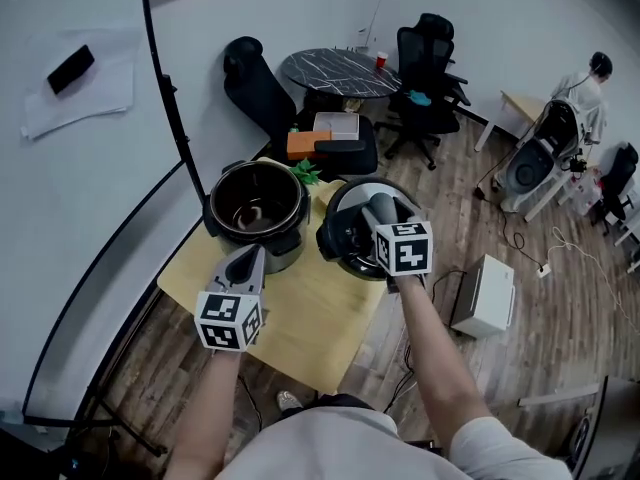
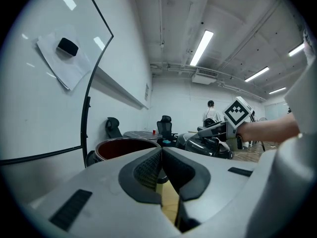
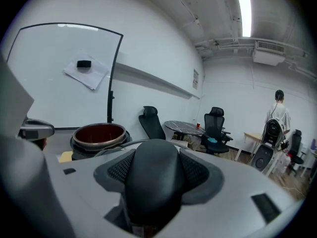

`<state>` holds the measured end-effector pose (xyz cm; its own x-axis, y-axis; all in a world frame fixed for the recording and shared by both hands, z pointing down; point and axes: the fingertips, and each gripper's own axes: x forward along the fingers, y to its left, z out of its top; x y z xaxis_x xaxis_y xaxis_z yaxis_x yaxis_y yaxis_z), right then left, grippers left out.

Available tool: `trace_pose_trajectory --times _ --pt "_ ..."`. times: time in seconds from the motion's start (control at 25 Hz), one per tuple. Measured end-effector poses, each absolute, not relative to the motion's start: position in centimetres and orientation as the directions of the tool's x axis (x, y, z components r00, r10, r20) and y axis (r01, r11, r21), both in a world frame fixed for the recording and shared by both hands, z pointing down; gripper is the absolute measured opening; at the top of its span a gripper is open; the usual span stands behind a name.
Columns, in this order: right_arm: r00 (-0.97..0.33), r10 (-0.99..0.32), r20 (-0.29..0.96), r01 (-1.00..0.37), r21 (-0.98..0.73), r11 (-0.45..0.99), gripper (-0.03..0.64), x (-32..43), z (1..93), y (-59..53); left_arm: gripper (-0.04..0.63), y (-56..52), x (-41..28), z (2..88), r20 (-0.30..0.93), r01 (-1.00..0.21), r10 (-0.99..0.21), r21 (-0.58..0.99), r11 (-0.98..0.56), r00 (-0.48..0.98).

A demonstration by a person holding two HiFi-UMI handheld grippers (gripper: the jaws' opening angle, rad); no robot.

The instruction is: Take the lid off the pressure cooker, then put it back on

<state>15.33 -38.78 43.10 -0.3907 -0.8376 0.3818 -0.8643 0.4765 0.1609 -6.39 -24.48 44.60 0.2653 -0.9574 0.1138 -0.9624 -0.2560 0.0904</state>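
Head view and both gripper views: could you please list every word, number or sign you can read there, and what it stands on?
No text can be read in any view.
Marker cubes: square patterns only, no letters.
Wall plate: too small to read.
Sheet of paper: no print visible.
Lid: no label legible.

White walls [image 1: 500, 8], wood floor [image 1: 560, 318], round table [image 1: 338, 71], black office chairs [image 1: 256, 83].

Illumination: bright and even, from ceiling strip lights [image 2: 202, 47]. Their reflections streak the whiteboard [image 2: 29, 108]. Both gripper views show strong barrel distortion, black corners and soft foregrounds.
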Motion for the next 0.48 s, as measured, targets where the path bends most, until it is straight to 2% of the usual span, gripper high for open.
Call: trace_pose_trajectory --times 0.48 --pt "-0.419 -0.765 0.490 -0.833 0.127 0.538 0.276 15.0 55.3 -35.6 0.014 -21.6 -4.9 49.6 0.160 -0.968 -0.956 0.102 -0.231 0.245"
